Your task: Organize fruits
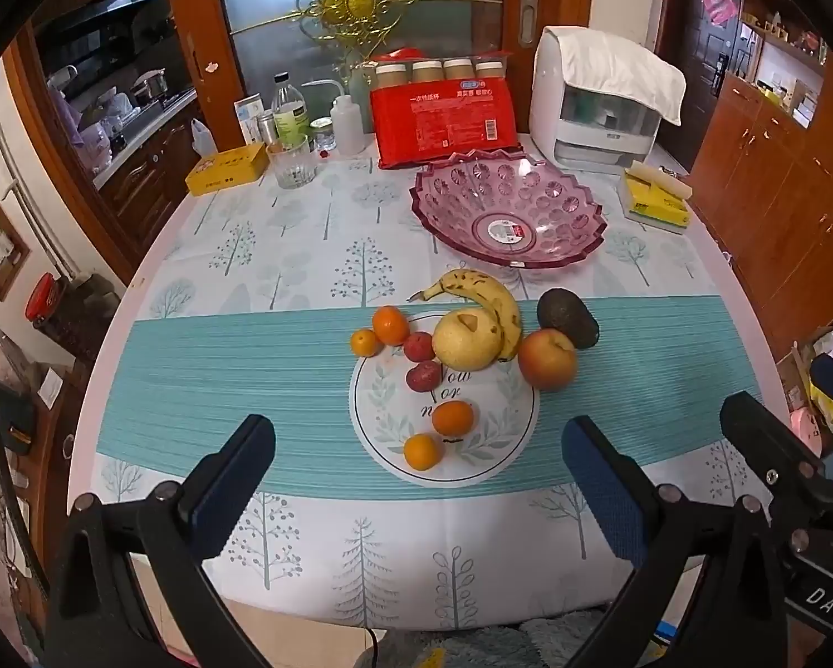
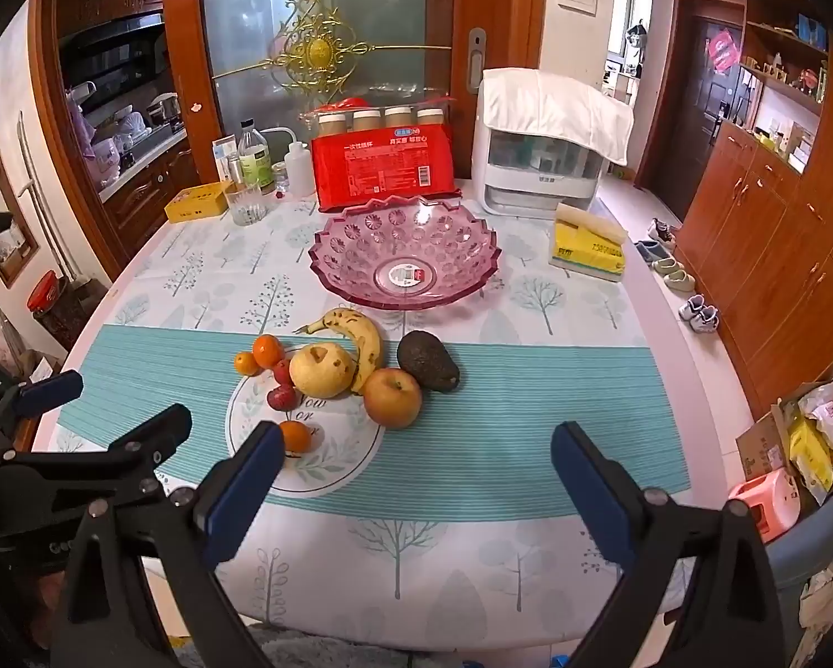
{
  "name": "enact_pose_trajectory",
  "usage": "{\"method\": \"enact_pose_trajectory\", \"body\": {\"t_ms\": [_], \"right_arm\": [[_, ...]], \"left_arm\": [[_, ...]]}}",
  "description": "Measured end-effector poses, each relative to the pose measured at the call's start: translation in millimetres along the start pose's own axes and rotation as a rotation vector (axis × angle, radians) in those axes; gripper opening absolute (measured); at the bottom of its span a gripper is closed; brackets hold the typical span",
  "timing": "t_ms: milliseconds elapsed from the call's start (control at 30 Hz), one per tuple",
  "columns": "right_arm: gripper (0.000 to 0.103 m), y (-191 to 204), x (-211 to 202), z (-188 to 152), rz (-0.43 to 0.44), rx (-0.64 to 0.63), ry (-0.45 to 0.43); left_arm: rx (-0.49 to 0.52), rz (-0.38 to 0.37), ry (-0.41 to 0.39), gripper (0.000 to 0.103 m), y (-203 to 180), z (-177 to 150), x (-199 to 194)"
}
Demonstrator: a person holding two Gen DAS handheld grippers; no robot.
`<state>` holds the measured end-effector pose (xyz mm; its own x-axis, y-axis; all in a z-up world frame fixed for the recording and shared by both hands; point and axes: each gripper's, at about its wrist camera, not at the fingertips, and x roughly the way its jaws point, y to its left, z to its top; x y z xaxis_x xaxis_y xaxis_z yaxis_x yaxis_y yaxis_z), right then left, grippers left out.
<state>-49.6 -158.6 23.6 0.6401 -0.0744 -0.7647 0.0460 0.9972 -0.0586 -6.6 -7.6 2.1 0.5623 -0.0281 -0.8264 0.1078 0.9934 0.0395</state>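
Both grippers (image 1: 419, 479) (image 2: 416, 479) hovering released at frame bottom; risking nudging round fruits (image 1: 454, 417) off the mat (image 1: 505, 445), missing the bowl (image 1: 444, 189).

1. Empty pink faceted plastic bowl (image 1: 508, 217) stands upright, beyond the fruit.
2. Spotted yellow banana (image 1: 486, 303) curves around a yellow pear (image 1: 464, 339).
3. Red-orange apple (image 1: 547, 359) touches a dark avocado (image 1: 568, 317).
4. Four small oranges (image 1: 452, 417) and two small red fruits (image 1: 423, 376) lie on and around the round white mat (image 1: 377, 423).

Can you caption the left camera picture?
Open left gripper hovers before loose fruit and an empty pink glass bowl.
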Motion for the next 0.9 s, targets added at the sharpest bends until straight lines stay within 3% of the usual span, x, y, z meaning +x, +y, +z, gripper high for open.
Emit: {"method": "enact_pose_trajectory", "body": {"t_ms": [900], "right_arm": [[0.096,0.5,-5.2,-2.6,0.018,0.01,-0.004]], "left_arm": [[-0.016,-0.033,0.004,0.102,6.8,-0.1,2.6]]}}
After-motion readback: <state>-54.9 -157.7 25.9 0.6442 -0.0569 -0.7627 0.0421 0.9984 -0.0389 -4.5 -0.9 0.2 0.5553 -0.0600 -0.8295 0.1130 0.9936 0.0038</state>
